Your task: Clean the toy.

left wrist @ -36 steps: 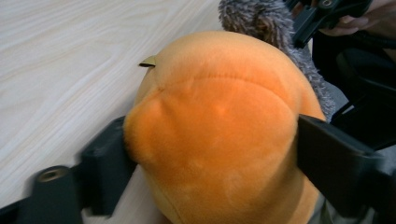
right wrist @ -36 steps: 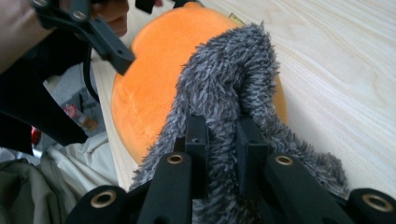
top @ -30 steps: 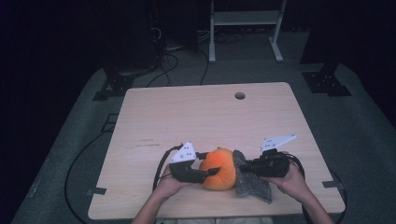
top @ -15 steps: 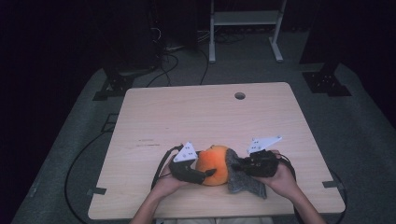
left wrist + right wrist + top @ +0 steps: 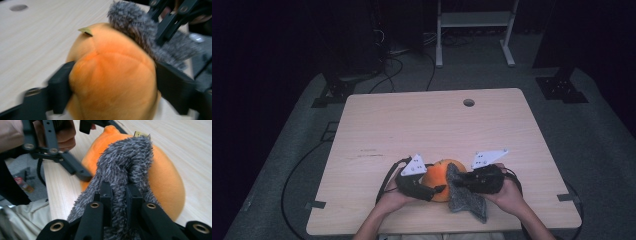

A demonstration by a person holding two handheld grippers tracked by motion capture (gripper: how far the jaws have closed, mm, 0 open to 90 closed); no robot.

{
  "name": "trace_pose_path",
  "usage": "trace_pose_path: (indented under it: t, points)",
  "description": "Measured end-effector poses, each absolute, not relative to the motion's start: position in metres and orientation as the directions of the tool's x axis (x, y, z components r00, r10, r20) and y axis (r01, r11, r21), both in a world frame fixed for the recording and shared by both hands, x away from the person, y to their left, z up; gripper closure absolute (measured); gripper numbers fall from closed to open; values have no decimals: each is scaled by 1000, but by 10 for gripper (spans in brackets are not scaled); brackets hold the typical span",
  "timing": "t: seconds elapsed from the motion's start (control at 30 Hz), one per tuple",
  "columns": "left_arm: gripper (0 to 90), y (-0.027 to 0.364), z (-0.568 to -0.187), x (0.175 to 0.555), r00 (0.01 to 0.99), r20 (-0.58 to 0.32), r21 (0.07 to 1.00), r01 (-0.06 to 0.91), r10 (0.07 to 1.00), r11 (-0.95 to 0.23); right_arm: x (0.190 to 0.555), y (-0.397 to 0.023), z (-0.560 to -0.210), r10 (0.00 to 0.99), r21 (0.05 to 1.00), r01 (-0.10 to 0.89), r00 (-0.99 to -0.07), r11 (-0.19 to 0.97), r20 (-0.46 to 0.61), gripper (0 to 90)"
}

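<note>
An orange plush ball (image 5: 438, 176) lies near the front edge of the wooden table (image 5: 412, 120). My left gripper (image 5: 436, 189) has its jaws on both sides of the ball (image 5: 112, 75). They have just been opening wider, and the pads still touch the plush. A grey fuzzy cloth (image 5: 468, 201) is pinched in my right gripper (image 5: 458, 183), which is shut on it (image 5: 119, 188). The cloth (image 5: 125, 157) drapes up over the right side of the ball (image 5: 165, 182). The right gripper's jaws (image 5: 162, 27) appear beyond the cloth (image 5: 130, 20).
A round hole (image 5: 469, 102) sits near the table's far edge. Both hands work close to the front edge. Cables (image 5: 302, 165) trail on the grey floor at the left, and a white stand (image 5: 472, 30) is behind the table.
The right gripper has carried the grey cloth leftward onto the orange ball. The left gripper's jaws have spread wider around the ball; the left hand has stayed in place.
</note>
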State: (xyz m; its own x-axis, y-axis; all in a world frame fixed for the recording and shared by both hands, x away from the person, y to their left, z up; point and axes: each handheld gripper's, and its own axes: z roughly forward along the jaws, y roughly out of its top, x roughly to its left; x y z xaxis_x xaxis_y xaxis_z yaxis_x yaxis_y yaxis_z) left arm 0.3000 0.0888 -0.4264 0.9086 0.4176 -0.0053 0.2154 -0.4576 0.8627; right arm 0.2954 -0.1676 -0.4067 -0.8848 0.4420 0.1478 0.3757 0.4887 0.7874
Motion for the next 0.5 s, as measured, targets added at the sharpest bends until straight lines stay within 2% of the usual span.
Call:
trace_pose_path:
  t: [0.1, 0.3, 0.4, 0.5]
  points:
    - [309, 92, -428, 299, 911, 0, 865, 207, 412, -458, 299, -178, -411, 453, 789, 402, -874, 465, 178, 781]
    - [316, 92, -429, 298, 918, 16, 863, 187, 395, -469, 307, -199, -427, 503, 751, 473, -836, 460, 218, 781]
    - [321, 93, -429, 295, 926, 39, 861, 160, 376, -482, 304, -202, -425, 501, 756, 471, -837, 455, 220, 783]
    - [324, 92, -431, 292, 941, 68, 860, 113, 331, -498, 298, -195, -408, 461, 803, 433, -858, 409, 228, 783]
